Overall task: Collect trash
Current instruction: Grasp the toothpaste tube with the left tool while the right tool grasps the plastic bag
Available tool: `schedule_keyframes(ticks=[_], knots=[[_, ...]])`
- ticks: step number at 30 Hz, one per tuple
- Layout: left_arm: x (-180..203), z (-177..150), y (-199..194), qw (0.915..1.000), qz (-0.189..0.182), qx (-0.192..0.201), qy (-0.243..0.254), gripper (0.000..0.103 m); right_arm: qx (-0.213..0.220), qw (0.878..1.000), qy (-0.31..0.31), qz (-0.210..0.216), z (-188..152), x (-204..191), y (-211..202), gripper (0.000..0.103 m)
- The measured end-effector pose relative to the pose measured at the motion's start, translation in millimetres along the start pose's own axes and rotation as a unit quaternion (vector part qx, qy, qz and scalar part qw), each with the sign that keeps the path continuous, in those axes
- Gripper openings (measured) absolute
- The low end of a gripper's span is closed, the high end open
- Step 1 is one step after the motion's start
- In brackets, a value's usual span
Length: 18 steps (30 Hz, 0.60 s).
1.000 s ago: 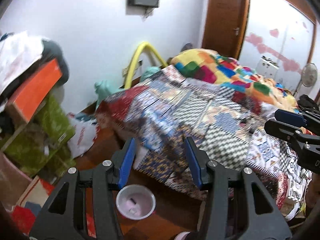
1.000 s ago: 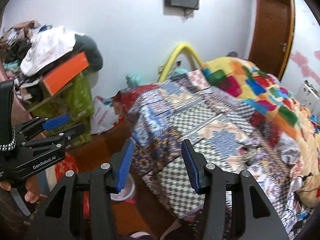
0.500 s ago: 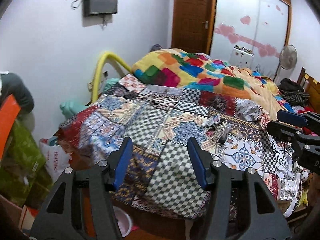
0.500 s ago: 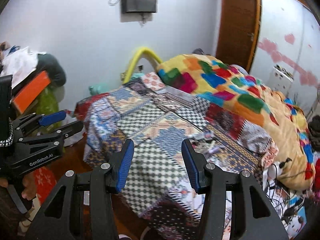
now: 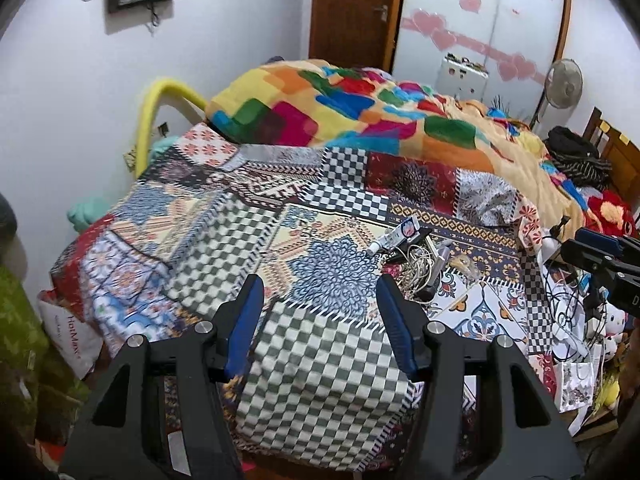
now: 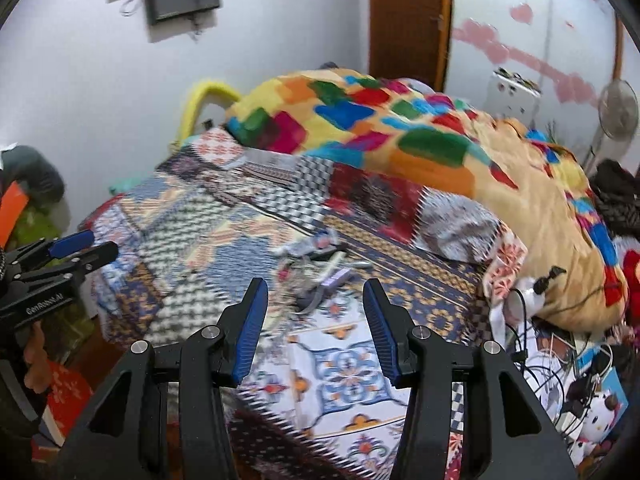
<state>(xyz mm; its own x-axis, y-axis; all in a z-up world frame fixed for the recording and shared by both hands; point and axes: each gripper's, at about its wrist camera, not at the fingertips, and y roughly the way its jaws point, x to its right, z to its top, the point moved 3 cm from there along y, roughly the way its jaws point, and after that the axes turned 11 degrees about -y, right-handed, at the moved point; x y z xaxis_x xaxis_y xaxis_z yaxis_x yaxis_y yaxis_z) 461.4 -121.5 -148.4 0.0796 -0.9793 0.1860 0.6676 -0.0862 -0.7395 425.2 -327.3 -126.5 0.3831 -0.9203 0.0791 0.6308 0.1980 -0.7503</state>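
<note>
A small heap of litter [image 5: 416, 258] lies on the patchwork bedspread [image 5: 224, 248]: a white tube [image 5: 394, 237], tangled white cords [image 5: 418, 264] and a clear wrapper [image 5: 464, 262]. It shows blurred in the right wrist view [image 6: 320, 266]. My left gripper [image 5: 320, 320] is open and empty above the bed's near part, left of the heap. My right gripper [image 6: 314, 322] is open and empty, just short of the heap. Each gripper shows in the other's view, the right [image 5: 600, 256] and the left [image 6: 68, 250].
A colourful blanket [image 5: 360, 112] is bunched at the bed's far side. Cables, a plush toy [image 6: 596, 412] and papers crowd the right edge. A white bag [image 5: 76, 332] and green boxes [image 5: 20, 340] stand on the floor at left. A fan [image 5: 564, 84] and wardrobe stand behind.
Both grippers have swung from the floor and left bed corner rightward and up over the bed. The litter heap has come into view; the floor cup has left it. Both jaws stay open.
</note>
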Motion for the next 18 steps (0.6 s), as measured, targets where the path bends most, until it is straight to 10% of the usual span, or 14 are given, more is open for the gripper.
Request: schedule_keyframes(ticks=[18], knots=[[44.6, 18.8, 183.1, 0.9955, -0.028, -0.076, 0.049, 0.058, -0.080, 0.997, 0.018, 0.007, -43.2, 44.4, 120.8, 0.046]])
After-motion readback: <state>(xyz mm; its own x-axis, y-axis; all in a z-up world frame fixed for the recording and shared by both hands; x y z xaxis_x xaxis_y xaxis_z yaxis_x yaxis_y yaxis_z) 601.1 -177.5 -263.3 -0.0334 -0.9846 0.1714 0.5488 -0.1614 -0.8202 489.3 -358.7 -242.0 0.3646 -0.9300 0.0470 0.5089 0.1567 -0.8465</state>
